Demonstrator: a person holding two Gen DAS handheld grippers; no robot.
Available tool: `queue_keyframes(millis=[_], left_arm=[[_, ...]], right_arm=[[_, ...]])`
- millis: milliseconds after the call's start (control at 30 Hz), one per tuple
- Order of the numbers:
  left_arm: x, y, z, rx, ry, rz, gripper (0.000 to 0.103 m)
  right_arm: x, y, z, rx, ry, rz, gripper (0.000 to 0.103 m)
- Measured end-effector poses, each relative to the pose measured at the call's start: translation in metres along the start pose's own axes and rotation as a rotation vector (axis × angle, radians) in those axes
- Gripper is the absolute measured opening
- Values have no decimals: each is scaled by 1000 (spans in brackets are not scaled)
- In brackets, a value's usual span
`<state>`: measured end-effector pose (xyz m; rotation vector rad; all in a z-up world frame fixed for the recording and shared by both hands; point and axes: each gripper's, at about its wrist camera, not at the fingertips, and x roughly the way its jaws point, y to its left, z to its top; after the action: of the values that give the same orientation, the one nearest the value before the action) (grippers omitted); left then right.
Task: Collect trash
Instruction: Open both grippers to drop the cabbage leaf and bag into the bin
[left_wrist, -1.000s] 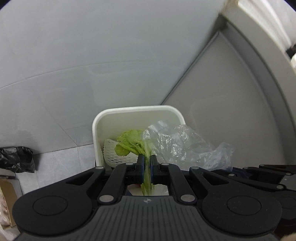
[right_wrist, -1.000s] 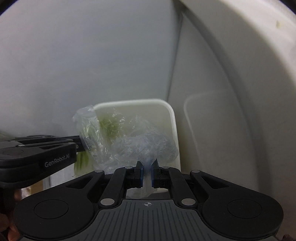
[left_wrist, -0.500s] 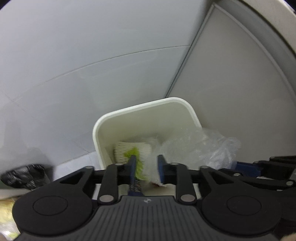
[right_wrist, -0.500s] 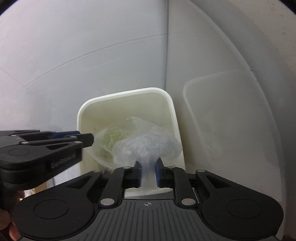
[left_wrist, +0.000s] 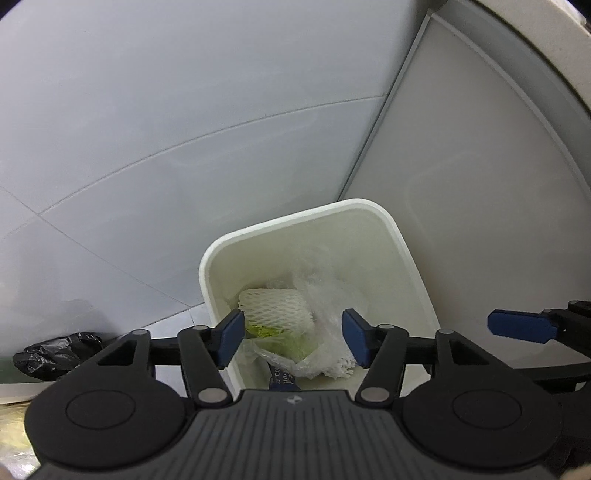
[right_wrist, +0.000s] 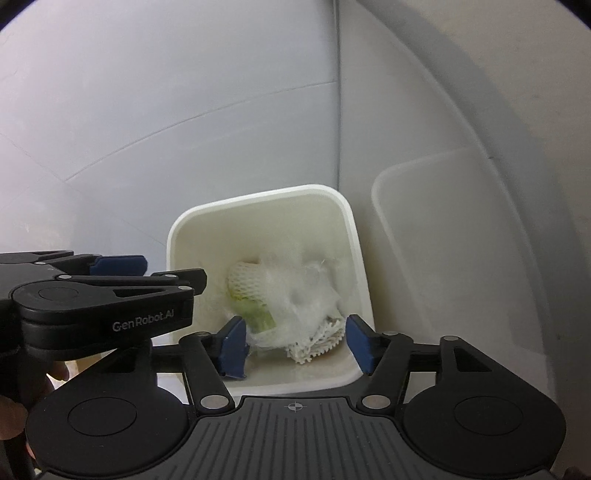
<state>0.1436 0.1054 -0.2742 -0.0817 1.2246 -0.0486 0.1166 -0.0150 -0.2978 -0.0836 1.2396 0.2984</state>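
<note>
Both tongs, left (left_wrist: 293, 341) and right (right_wrist: 295, 345), are opening empty above the bin (left_wrist: 221, 254); the foam net (left_wrist: 275, 308) (lying crosswise) rests inside.

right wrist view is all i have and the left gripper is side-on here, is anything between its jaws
Observer: No. In the left wrist view the left gripper has its jaws opening with nothing pinched; the foam net and green leaf lie below it inside the white bin.
Operator: anything on the floor near the bin
Observer: Yes, a crumpled black bag lies on the floor to the left of the bin, outside your frame.
Operator: anything else in the bin i cant see
Observer: A blue printed scrap shows at the near edge, under the clear plastic bag.
</note>
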Motion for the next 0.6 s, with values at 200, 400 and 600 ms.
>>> queue_keyframes(millis=[200, 400, 600], left_arm=[[-11, -3, -1, 24, -8, 19, 64], [-26, -2, -6, 23, -17, 36, 71], [-42, 10, -9, 6, -21, 63, 78]], right_arm=[[-8, -10, 0, -5, 5, 41, 68], [-23, 1, 4, -52, 0, 84, 75], [-41, 10, 5, -108, -9, 118, 78]])
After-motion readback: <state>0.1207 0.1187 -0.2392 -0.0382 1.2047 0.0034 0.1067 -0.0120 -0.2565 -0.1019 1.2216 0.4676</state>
